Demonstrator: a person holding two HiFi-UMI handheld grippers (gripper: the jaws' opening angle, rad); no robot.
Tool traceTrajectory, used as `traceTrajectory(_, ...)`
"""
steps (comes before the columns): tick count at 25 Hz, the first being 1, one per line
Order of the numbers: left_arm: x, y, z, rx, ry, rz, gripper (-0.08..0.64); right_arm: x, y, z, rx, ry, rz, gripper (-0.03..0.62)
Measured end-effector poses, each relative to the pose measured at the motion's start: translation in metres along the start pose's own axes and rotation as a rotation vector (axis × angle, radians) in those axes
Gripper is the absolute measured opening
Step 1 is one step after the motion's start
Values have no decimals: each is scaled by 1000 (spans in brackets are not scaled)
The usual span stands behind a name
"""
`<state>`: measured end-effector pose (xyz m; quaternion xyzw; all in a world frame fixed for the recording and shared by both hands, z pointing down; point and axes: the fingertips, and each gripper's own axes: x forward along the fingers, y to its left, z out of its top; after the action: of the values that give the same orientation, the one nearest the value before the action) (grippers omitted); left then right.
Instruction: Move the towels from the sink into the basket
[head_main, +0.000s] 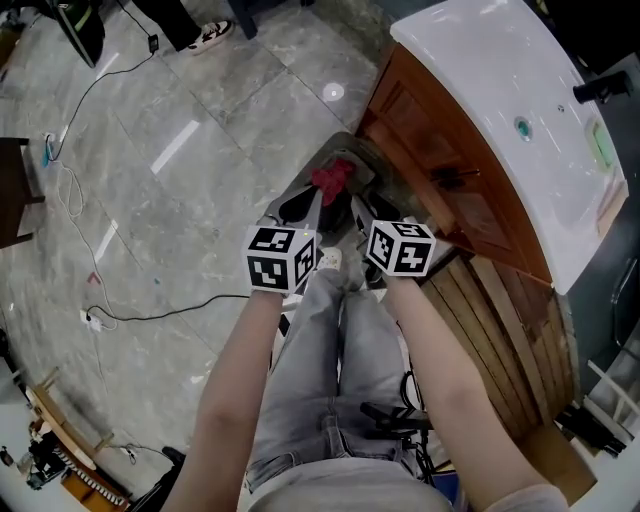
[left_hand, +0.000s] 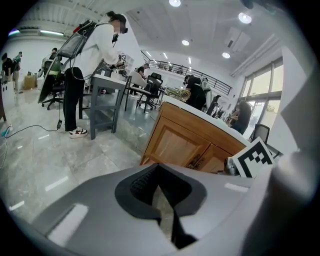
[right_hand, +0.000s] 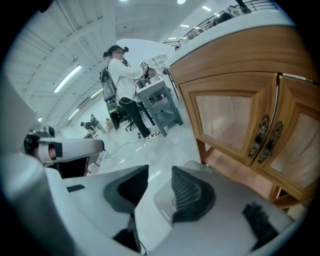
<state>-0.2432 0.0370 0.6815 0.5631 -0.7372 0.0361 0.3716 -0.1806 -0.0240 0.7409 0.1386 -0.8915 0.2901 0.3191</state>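
1 red towel (head_main: 333, 178) in grey basket (head_main: 350, 145) beside wooden cabinet (head_main: 440, 170).

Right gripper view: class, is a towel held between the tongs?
No, the right tongs stand apart with only floor visible between them.

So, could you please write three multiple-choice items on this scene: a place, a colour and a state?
1. Where is the red towel? A on a desk; B low, by the wooden cabinet's foot; C on a chair.
2. What colour is the sink? A white; B black; C blue.
3. How do the right gripper's jaws stand? A shut on a towel; B apart, empty; C shut on a cable.
B: it shows red beside the cabinet. A: the sink is plainly white. B: nothing sits between the jaws.
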Motion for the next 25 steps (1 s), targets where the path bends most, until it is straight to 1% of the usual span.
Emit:
traceTrajectory(6, -6, -4, 9, 8, 7, 2, 5, -14, 7, 12, -10, -5, 13, 149)
traceTrajectory(11, -13, -11, 15, 13, 15, 6, 5, -30, 14, 27, -47, -7, 14, 146)
traceTrajectory(12, -14, -12, 18, 13, 14, 7, 5, -34, 16, 30, -55, -5, 14, 98)
traceTrajectory(13, -16, -14, 21, 12, 12, 8, 5, -37, 17, 32, -58, -6, 17, 20)
traceTrajectory(16, -19, -21, 27, 18, 9, 0, 5, -46, 23, 40, -45, -19, 42, 18)
traceTrajectory(21, -23, -34, 34, 44, 16, -15, 5, -60, 36, 52, -69, -41, 78, 18)
traceTrajectory(25, -27, -40, 42, 47, 9, -20, 5, -71, 45, 63, -64, -62, 108, 18)
